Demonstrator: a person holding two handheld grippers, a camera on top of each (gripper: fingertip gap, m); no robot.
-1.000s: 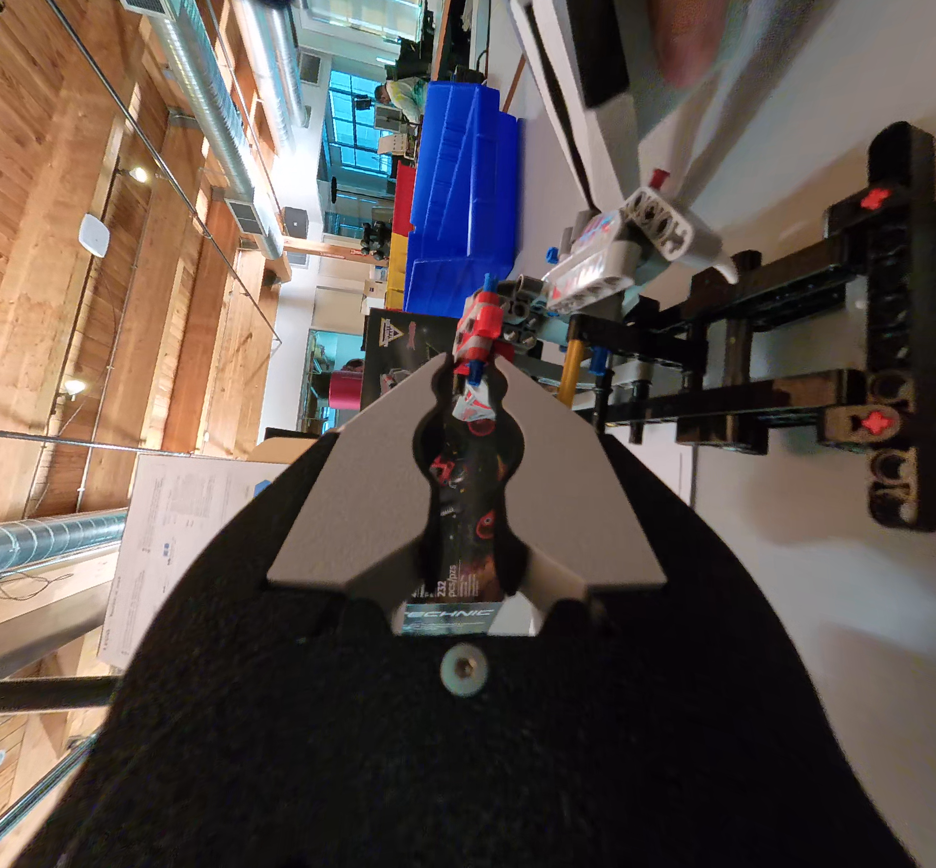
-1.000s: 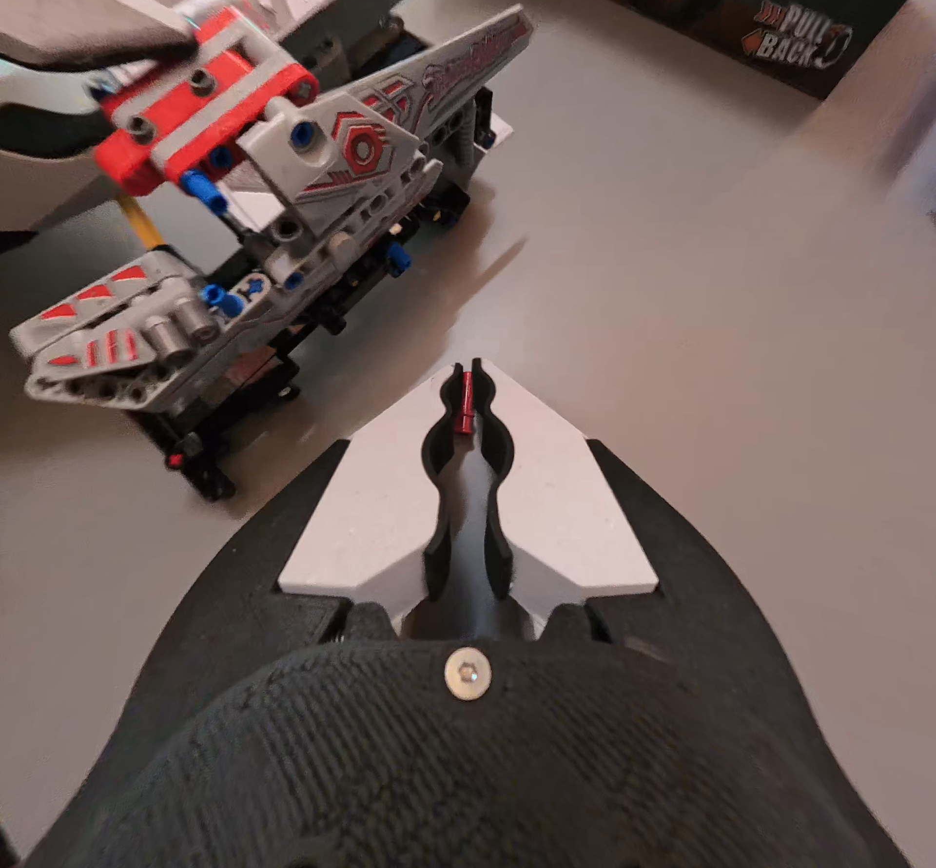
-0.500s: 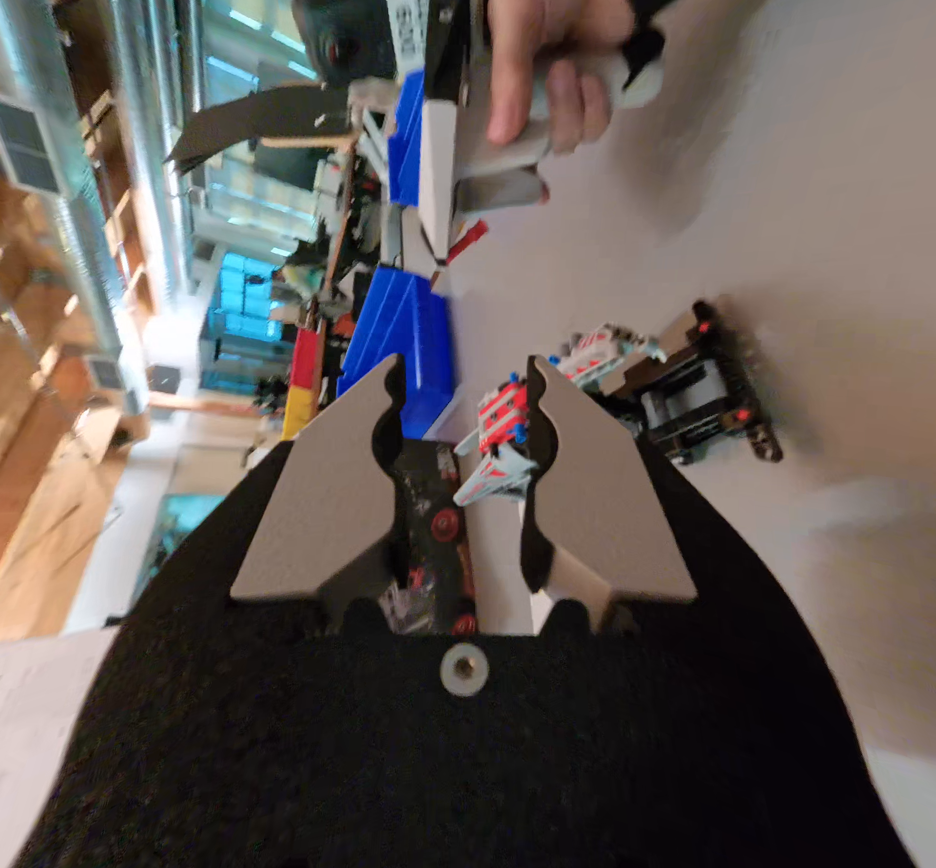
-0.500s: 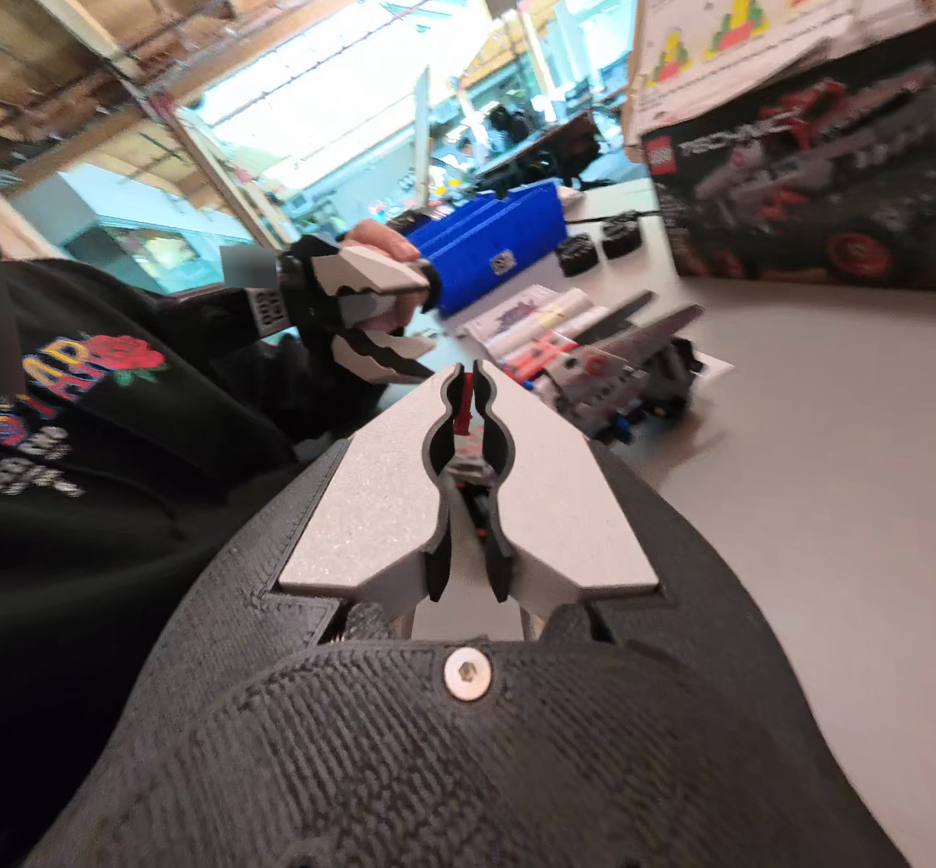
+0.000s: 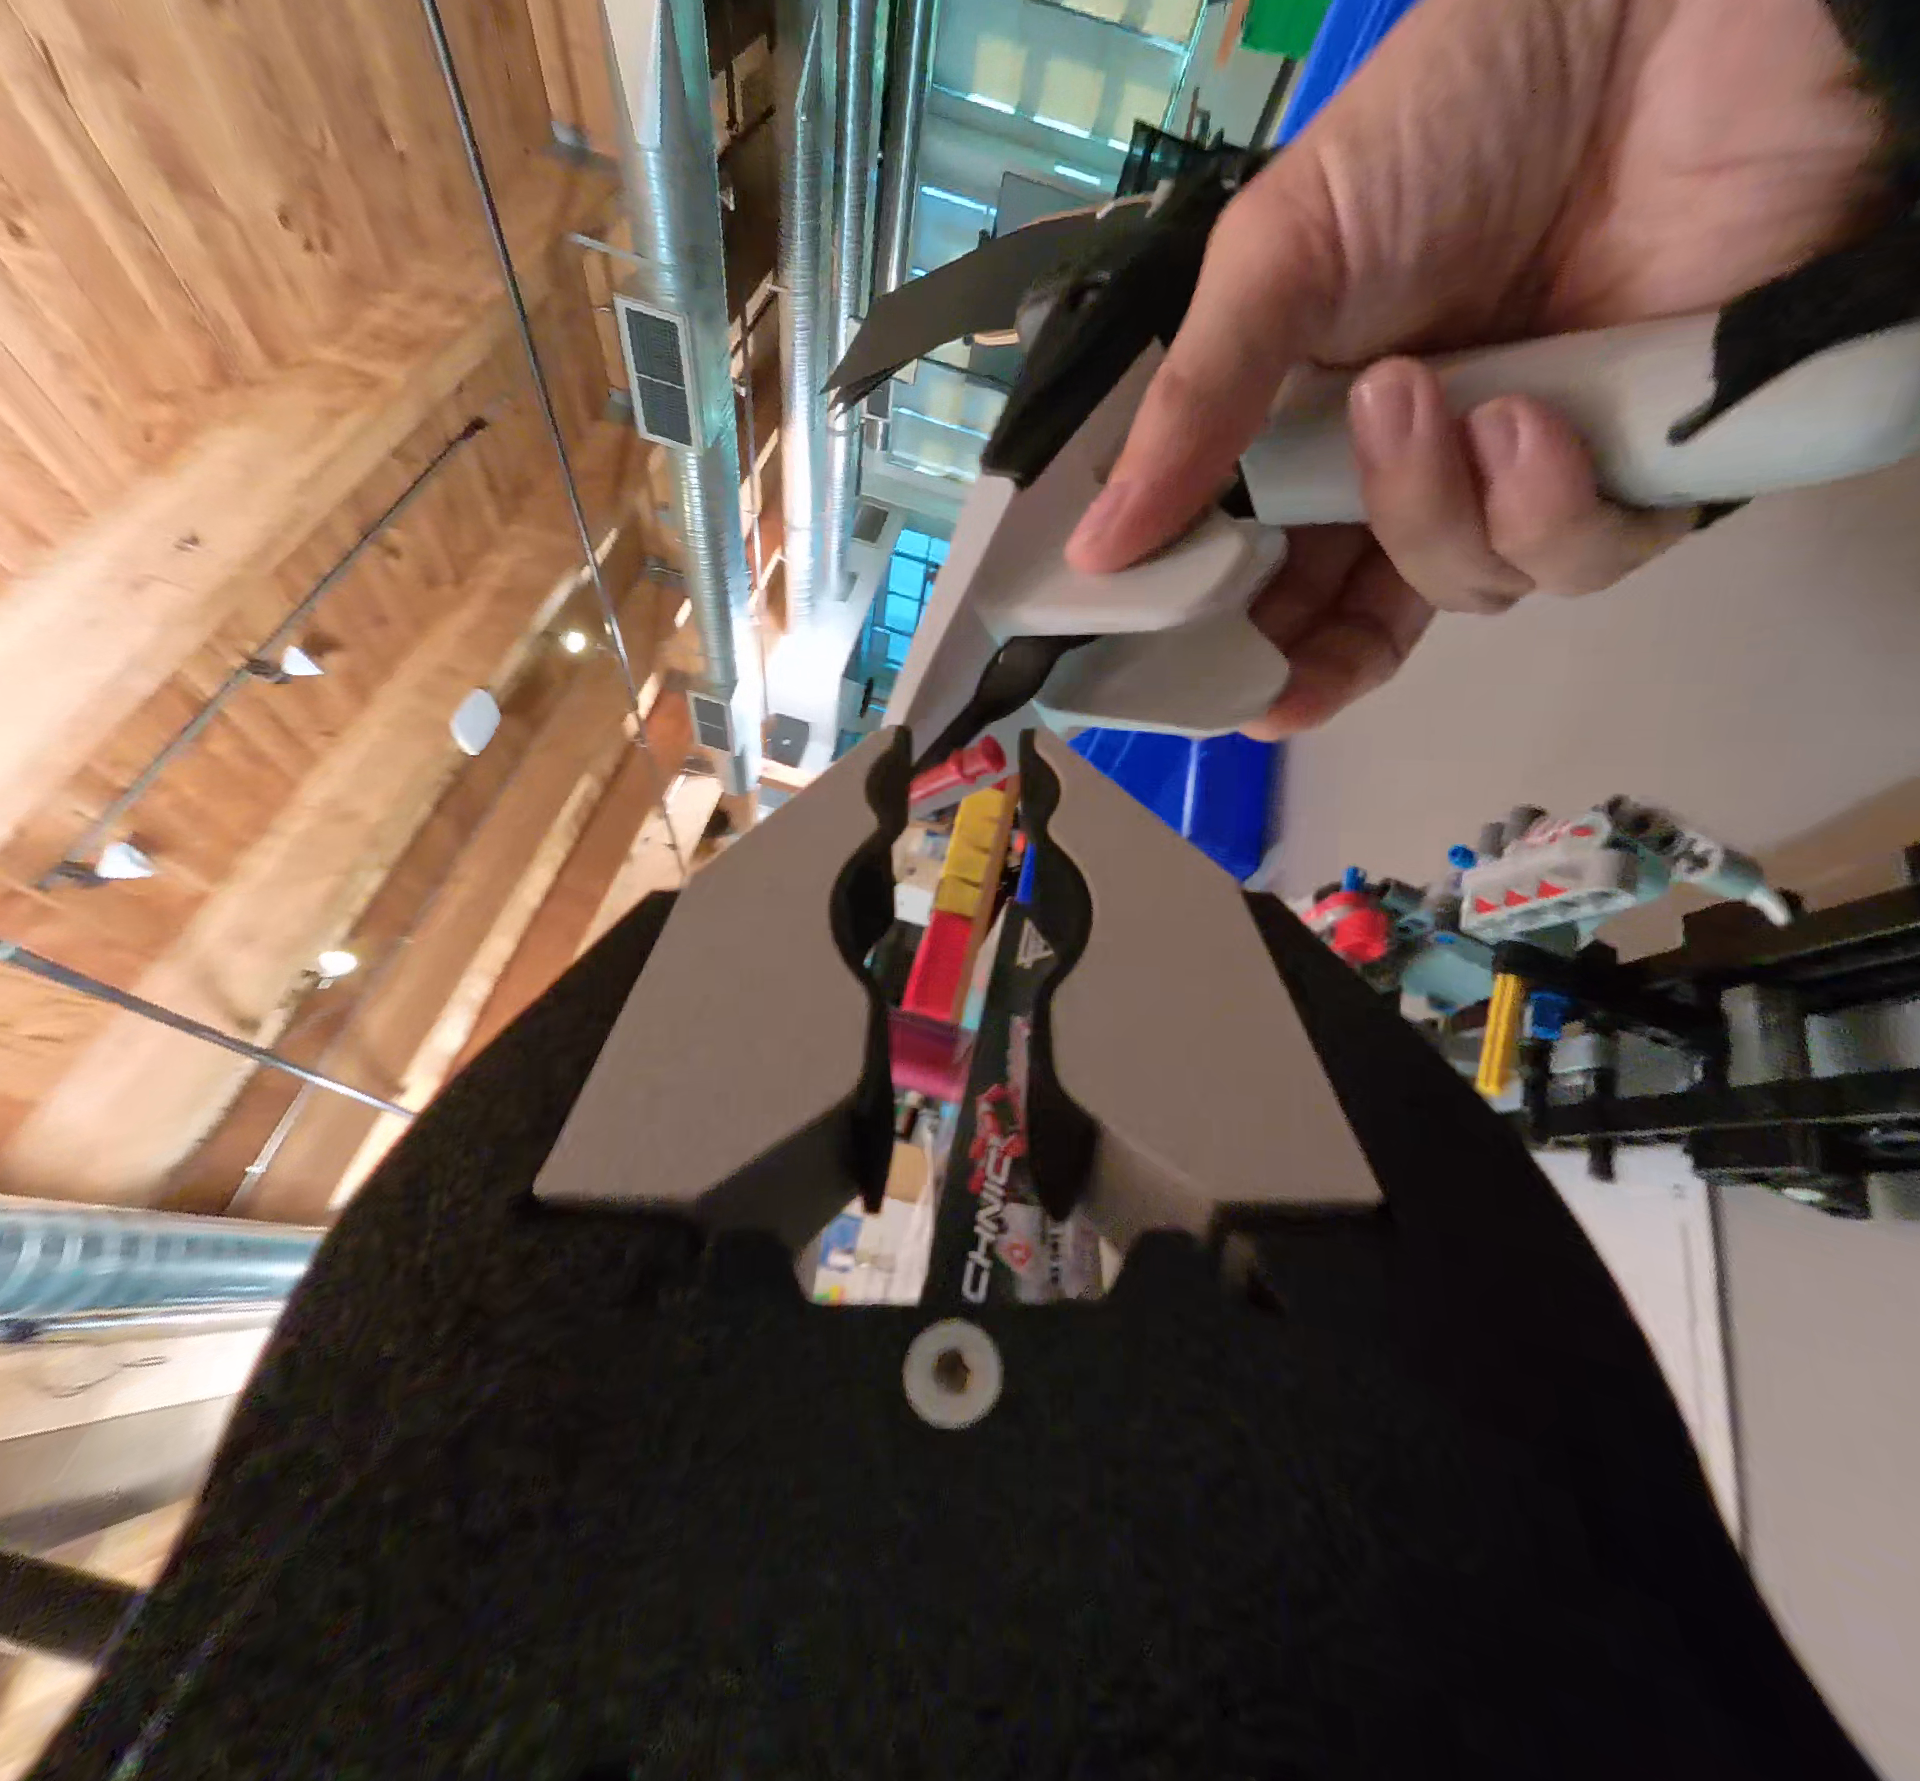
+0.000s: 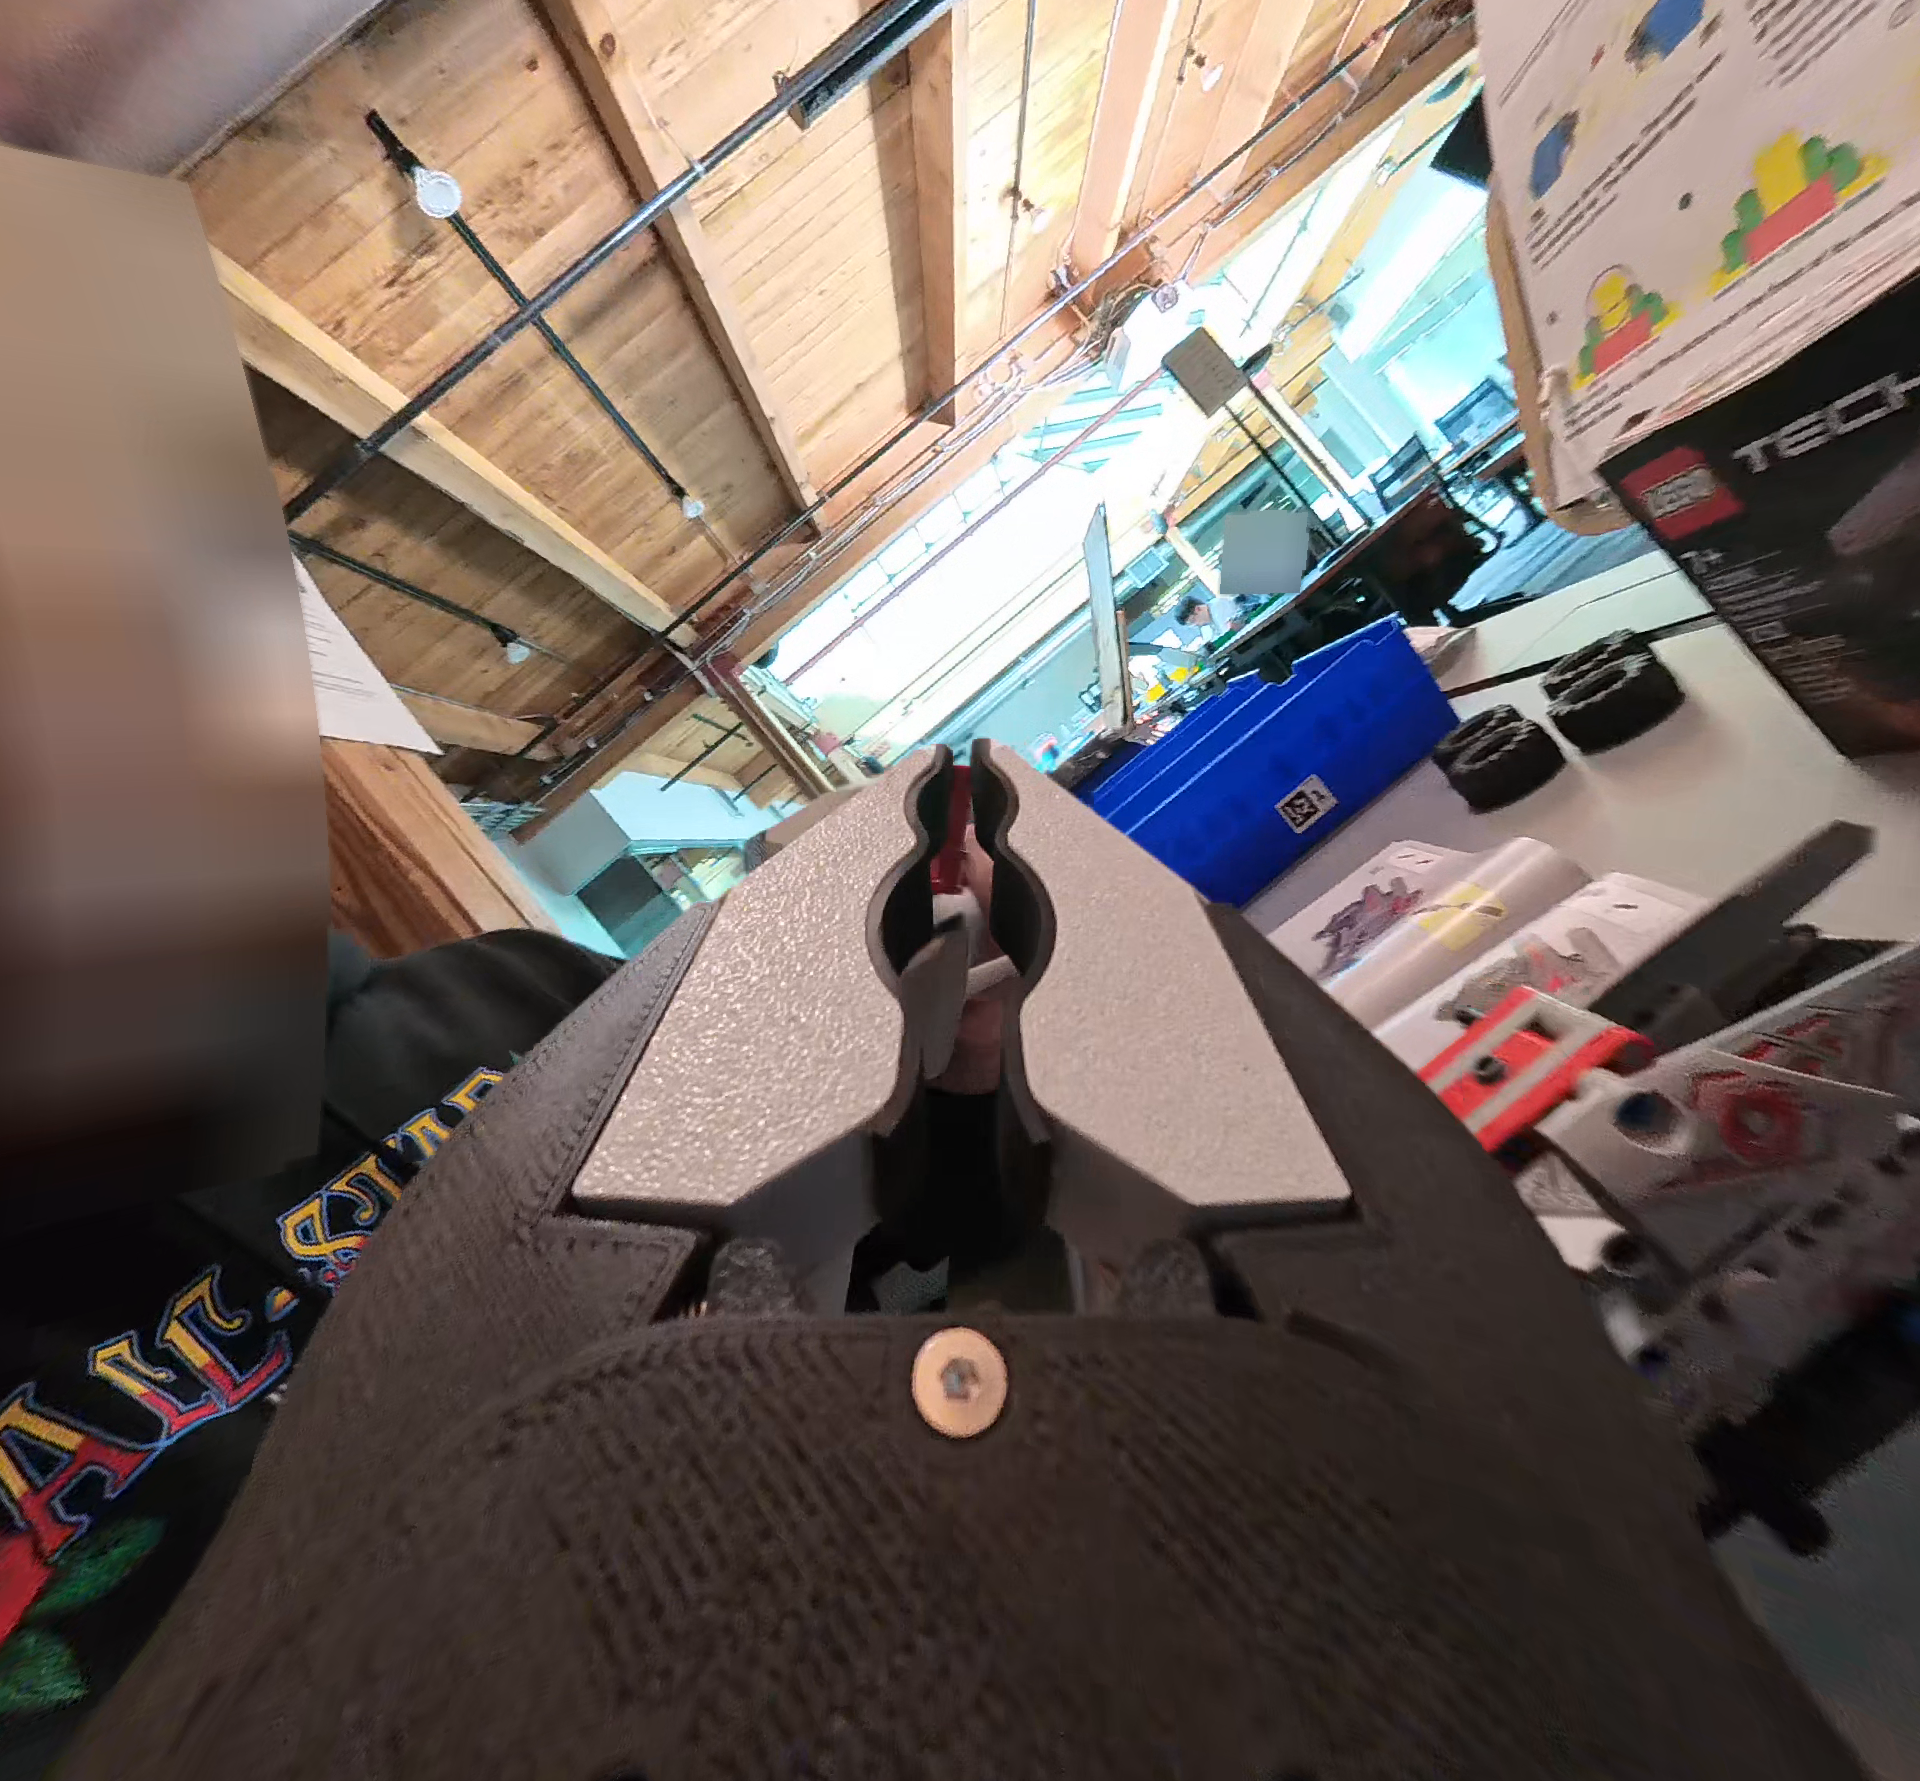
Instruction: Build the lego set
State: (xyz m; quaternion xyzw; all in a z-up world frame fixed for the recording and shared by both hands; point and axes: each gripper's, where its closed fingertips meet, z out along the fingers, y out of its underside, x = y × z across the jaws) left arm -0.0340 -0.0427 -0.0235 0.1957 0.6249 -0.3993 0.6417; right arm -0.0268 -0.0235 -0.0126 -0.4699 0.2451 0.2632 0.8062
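Observation:
My right gripper (image 6: 961, 760) is shut on a small red pin (image 6: 951, 827) and held up in the air, away from the table. In the left wrist view a hand (image 5: 1507, 225) holds that gripper, whose grey fingers (image 5: 987, 547) point at my left gripper (image 5: 964, 752). The left gripper is open with a narrow gap, and the red pin (image 5: 956, 770) lies between its fingertips. The partly built grey, red and black lego model (image 5: 1558, 910) stands on the table at the right, and it also shows in the right wrist view (image 6: 1662, 1118).
A blue bin (image 6: 1268, 775) stands behind on the pale table (image 5: 1558, 692). Two black tyres (image 6: 1558, 713), the dark lego box (image 6: 1818, 588) and instruction booklets (image 6: 1455, 900) lie near the model. A person's black sweater (image 6: 156, 1316) fills the left.
The left gripper let go of the model, opened wide, then narrowed. Both grippers rose off the table and turned toward each other. The red pin now sits between the left fingertips.

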